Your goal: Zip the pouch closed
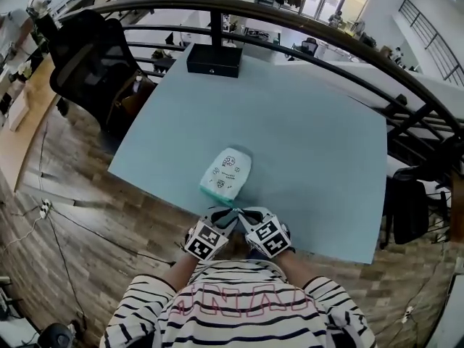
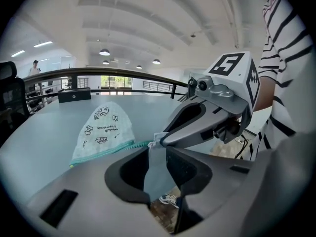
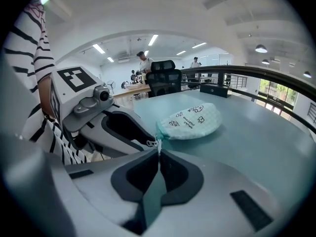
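Left hand-held gripper (image 1: 229, 214) and right hand-held gripper (image 1: 245, 214) met tip to tip at the near edge of the pale blue table (image 1: 312, 129) in the head view, just in front of the person's striped sleeves. The white printed pouch (image 1: 228, 171) lay flat on the table just beyond the tips, its teal-edged end towards them. A black box (image 1: 214, 59) sat at the far edge.

From the left gripper view, the left hand-held gripper's jaws stood apart, a strip of table showing between them. Just past their tips, the right hand-held gripper's tip sat at a small white zip tab (image 2: 154, 141), at the end of the pouch's teal zip line.

From the right gripper view, the right hand-held gripper's jaws were pressed almost together, pinching the zip tab at their very tips. The pouch lay just beyond on the table, and the left hand-held gripper's tip sat right beside the tab.
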